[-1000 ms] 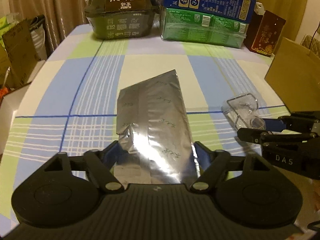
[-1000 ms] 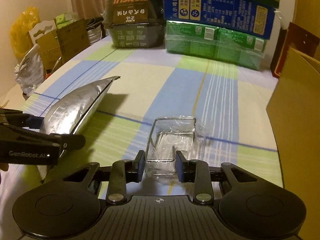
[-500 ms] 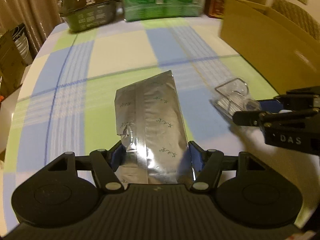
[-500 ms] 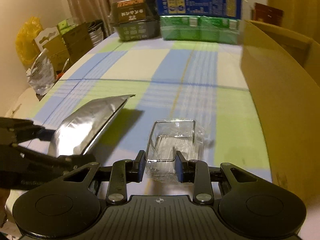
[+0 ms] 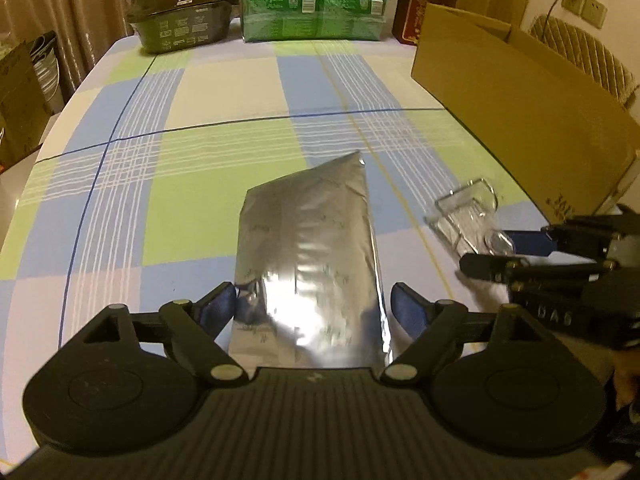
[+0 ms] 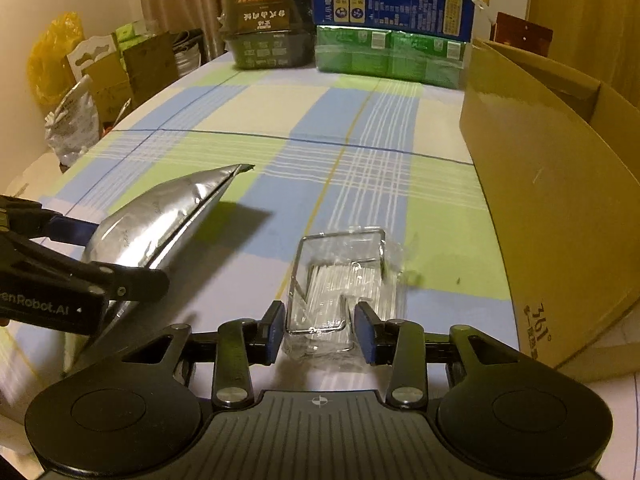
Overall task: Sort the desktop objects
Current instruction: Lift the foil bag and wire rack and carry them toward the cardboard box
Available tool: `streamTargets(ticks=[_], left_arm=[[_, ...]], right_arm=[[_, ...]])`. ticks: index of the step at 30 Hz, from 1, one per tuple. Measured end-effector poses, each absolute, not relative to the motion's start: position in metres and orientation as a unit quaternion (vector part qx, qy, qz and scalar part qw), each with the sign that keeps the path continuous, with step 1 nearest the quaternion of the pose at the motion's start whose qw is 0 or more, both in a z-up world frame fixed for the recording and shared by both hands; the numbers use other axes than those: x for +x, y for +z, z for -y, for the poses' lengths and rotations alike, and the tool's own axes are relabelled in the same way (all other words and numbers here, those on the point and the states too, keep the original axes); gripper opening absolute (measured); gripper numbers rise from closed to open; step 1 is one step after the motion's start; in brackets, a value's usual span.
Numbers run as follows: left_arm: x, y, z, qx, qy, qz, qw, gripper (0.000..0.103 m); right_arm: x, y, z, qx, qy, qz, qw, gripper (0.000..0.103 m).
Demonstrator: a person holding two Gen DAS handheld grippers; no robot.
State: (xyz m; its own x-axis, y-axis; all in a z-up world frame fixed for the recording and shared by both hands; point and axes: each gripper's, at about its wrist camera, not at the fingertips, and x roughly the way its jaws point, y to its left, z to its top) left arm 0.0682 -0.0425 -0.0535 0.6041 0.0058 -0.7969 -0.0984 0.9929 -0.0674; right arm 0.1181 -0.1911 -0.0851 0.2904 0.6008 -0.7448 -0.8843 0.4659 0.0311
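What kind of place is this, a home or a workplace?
Most likely a home, perhaps a dining room. A blue, green and white checked tablecloth covers the table, beige curtains hang behind it, and stacked blue and green grocery cartons stand at the far edge.

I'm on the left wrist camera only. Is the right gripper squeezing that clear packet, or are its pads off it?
Observer: In the right wrist view, the right gripper has just been opening its jaws. The clear packet sits between them, with a gap showing at the right-hand pad.
Operator: Does the foil pouch lie flat?
Observer: No. Seen from the side, the foil pouch slopes upward. Its far tip is off the tablecloth and casts a shadow beneath.
Operator: What's past the table's left edge?
Observer: A yellow bag stands there, behind some cardboard boxes.
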Motion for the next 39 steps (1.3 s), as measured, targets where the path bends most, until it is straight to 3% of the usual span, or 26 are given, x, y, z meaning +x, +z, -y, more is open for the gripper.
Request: streamTargets(ticks=[17,22,30,39], left_arm=[[0.101,-0.063,0.024,-0.073,0.013,-0.489,0.869,0.081],[0.103,-0.069,0.026,-0.069,0.001,-0.508,0.858,0.076],[0.101,-0.068,0.032,-0.065,-0.002,-0.502,0.862,0.059],[0.101,-0.070,0.033,-0.063,-0.007,-0.499,0.864,0.059]], right_arm=[[0.119,-0.088,0.192,-0.197,0.473,-0.351,0.783,0.032],[0.119,-0.089,0.192,-0.197,0.470,-0.349,0.787,0.032],[0.117,-0.089,0.192,-0.200,0.468,-0.345,0.789,0.032],[0.115,-0.091,0.189,-0.214,0.466,-0.339,0.788,0.032]])
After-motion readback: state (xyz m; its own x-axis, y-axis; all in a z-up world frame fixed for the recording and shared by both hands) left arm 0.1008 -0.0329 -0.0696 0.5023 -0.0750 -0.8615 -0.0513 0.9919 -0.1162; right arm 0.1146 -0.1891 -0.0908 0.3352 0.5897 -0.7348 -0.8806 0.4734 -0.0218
